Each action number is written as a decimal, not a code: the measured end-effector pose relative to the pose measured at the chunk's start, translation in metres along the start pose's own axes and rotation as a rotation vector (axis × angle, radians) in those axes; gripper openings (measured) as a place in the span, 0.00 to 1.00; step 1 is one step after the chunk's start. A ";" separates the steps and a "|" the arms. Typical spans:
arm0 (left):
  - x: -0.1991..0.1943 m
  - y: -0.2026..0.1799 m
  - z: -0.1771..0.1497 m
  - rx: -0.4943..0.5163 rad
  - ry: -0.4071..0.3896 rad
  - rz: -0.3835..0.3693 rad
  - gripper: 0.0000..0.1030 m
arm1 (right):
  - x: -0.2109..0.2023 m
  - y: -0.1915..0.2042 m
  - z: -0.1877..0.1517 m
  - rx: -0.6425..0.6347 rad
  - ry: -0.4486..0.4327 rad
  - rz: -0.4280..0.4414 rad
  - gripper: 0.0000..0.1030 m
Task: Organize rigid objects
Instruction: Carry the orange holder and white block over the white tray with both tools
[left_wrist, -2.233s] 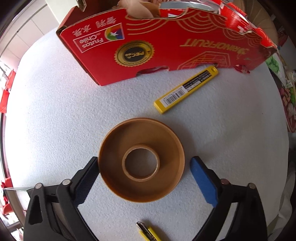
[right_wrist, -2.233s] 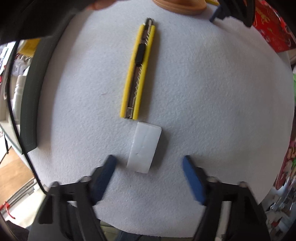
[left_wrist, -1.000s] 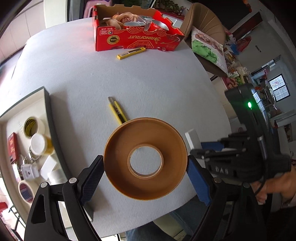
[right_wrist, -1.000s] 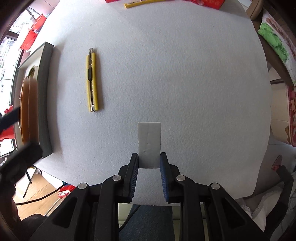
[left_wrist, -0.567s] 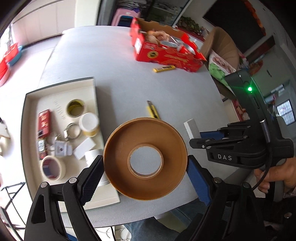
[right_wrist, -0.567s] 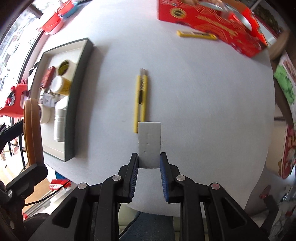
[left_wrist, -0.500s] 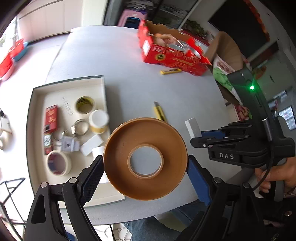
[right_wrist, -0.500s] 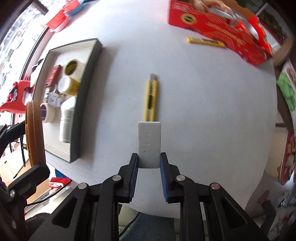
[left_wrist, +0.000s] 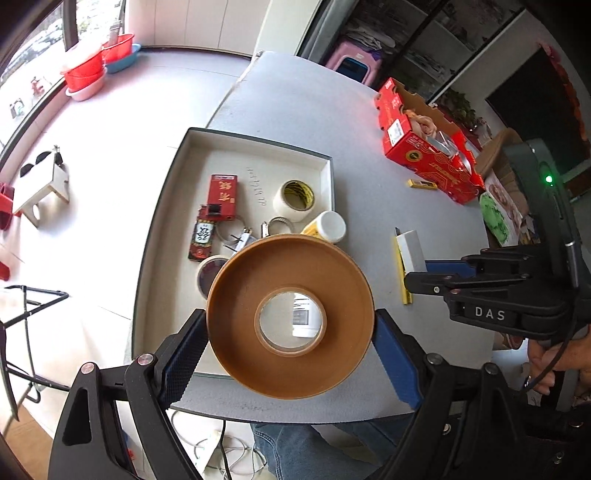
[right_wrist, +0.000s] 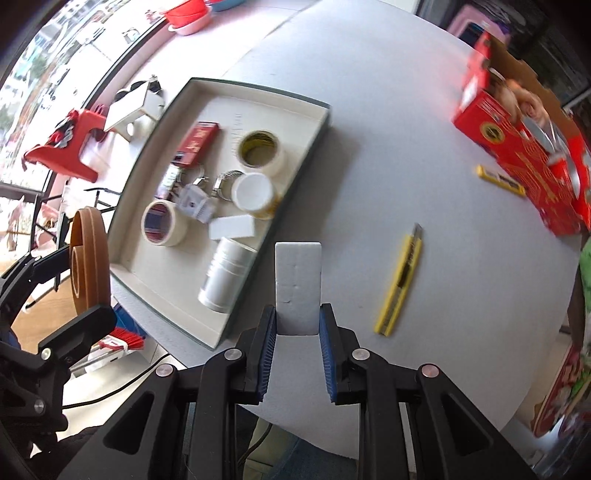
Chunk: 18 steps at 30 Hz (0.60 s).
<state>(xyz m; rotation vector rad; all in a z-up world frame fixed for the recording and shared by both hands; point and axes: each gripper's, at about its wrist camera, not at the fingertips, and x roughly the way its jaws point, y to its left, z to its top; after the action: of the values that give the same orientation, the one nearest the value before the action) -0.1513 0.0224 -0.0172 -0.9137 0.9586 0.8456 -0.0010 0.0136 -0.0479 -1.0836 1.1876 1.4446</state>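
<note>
Shallow tray holding tape rolls, white bottle, red box, beyond left gripper clamping brown tape roll face-on, right gripper closed on white block, long axis pointing forward, above bench

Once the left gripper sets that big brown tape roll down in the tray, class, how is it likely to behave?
The brown tape roll looks rigid, so it should keep its shape. Its round rim suggests it could roll if set on edge in the tray; flat is probably steadier. Thickly wound, likely fairly heavy.
</note>
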 end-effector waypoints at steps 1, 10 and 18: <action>-0.001 0.005 -0.001 -0.008 -0.001 0.008 0.86 | 0.000 0.006 0.004 -0.015 -0.002 0.004 0.23; -0.002 0.030 -0.002 -0.070 -0.011 0.064 0.86 | -0.002 0.040 0.025 -0.105 -0.014 0.021 0.23; -0.001 0.041 -0.003 -0.086 -0.009 0.074 0.86 | 0.003 0.051 0.033 -0.123 -0.007 0.032 0.23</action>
<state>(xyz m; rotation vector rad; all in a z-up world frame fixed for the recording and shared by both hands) -0.1888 0.0348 -0.0277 -0.9519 0.9586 0.9599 -0.0532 0.0418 -0.0380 -1.1470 1.1276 1.5621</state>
